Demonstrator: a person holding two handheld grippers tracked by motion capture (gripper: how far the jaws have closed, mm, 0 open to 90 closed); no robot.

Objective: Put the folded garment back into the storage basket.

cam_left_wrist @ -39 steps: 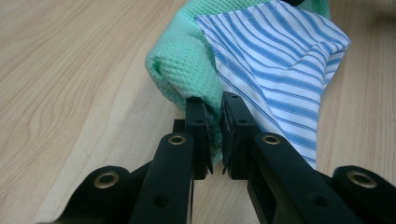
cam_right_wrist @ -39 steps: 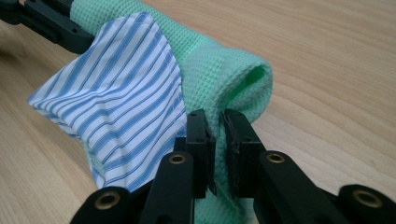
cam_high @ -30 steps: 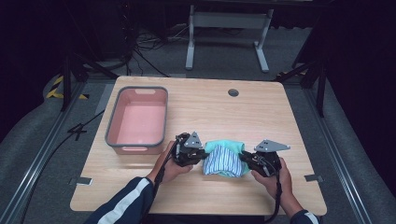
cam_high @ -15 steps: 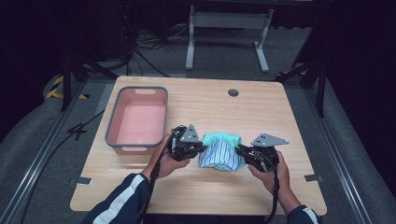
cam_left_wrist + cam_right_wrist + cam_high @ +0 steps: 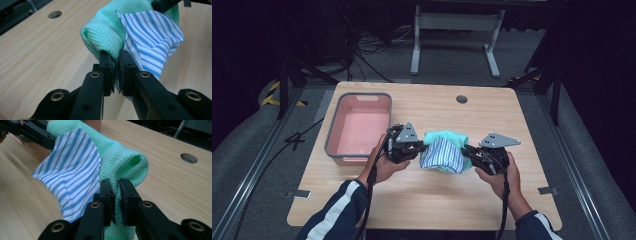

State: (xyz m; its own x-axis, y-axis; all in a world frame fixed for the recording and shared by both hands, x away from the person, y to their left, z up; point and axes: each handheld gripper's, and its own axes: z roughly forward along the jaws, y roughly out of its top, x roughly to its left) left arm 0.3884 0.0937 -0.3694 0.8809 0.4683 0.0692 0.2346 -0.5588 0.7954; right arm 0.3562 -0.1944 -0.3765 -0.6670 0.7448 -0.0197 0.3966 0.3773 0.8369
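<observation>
- I have the folded cloth bundle [image 5: 443, 151], a green waffle towel [image 5: 107, 30] with a blue-striped cloth [image 5: 152, 37] against it, strung between my two tools.
- My left tool [image 5: 416, 148] has its jaws closed tight on the bundle's left end; in the left gripper view both the green and the striped layers run down between the pads.
- My right tool [image 5: 468, 153] is likewise clamped shut on the opposite end, with the green towel pinched between the pads and the striped cloth lying just beside them.
- The bundle hangs between the tools, just right of the pink tub [image 5: 358, 126] and apart from it, above the desk [image 5: 422, 195]; in the gripper views its lower edge sags free of the desk top.
- The round hole [image 5: 461, 99] in the desk lies well beyond the bundle, away from the tub.
- Compared with a second ago, both tools and the bundle sit higher in the high view, the bundle has come up off the desk, and it now droops in the middle rather than resting flat.
</observation>
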